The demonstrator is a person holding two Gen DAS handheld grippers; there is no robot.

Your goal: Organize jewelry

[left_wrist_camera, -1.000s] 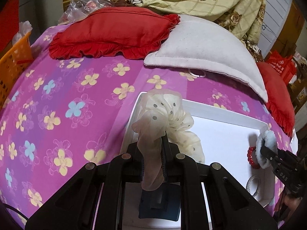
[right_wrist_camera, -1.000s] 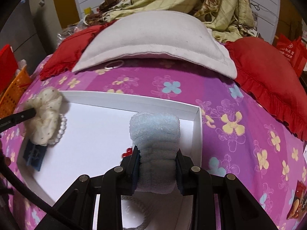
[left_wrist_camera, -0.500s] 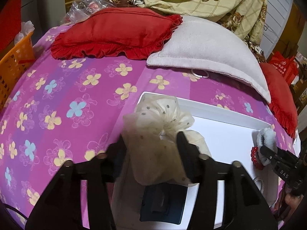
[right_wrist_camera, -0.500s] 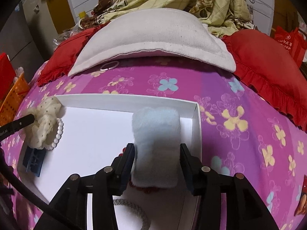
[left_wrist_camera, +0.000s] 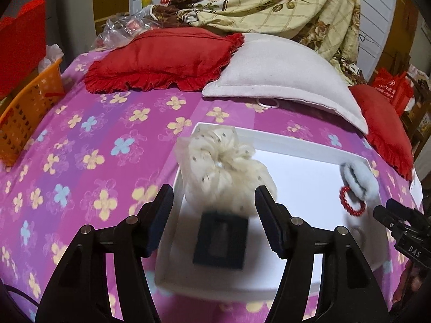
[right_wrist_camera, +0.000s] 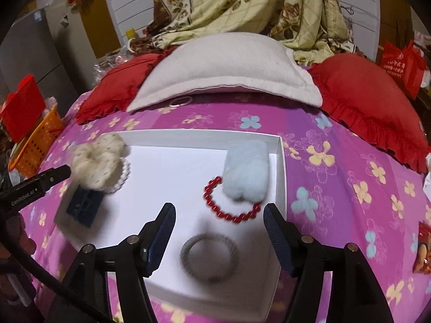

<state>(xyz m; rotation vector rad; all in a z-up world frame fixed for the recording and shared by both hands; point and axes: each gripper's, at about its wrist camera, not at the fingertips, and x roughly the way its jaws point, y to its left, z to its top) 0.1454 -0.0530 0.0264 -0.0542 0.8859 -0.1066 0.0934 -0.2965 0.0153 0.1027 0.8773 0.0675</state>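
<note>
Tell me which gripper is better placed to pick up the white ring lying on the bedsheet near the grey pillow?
Right: the white ring lies nearer its view's centre; the left gripper sees it further off-centre.

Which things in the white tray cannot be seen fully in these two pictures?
- White pearl bracelet: right wrist view, mostly under the cream dotted scrunchie.
- Red bead bracelet: top covered by the fluffy pale blue scrunchie.
- Grey braided hair tie: left wrist view, blurred, partly behind the right tongs.

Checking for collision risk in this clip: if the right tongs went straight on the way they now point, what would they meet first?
Probably the grey hair tie lying in the white tray, directly ahead of the right tongs, whose jaws are opening with nothing between them. The red bead bracelet lies just beyond it; depth is uncertain.
</note>
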